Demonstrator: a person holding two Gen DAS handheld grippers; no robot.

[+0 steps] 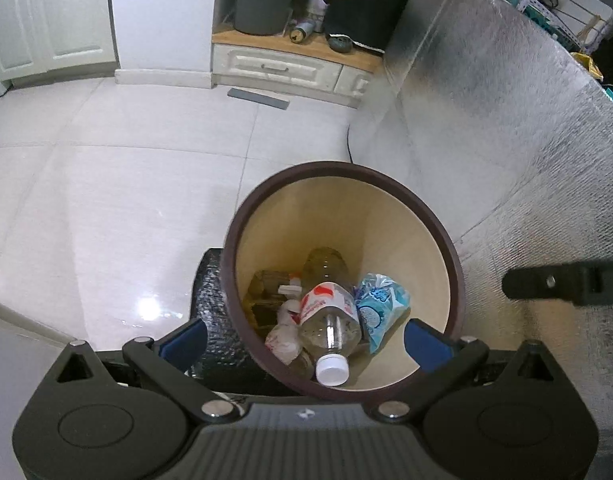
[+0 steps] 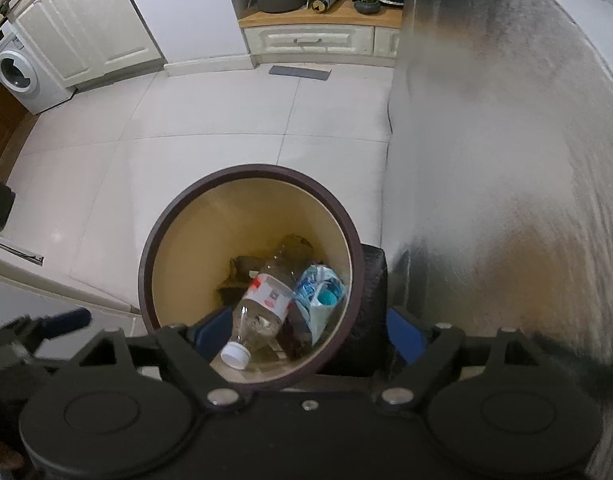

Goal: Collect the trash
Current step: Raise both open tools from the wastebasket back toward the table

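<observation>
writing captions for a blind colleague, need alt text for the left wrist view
A round bin on a tiled floor holds a plastic bottle, a blue wrapper and other trash. The left gripper hovers above, jaws open.

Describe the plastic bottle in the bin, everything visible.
The bottle is clear plastic, apparently empty, with a white screw cap still on and a red-and-white label around its middle. It lies tilted inside the bin, cap end toward the camera and base pointing deeper in. It rests on top of the other trash, touching a blue-and-white wrapper on one side and crumpled white packaging on the other. No claw touches it.
</observation>
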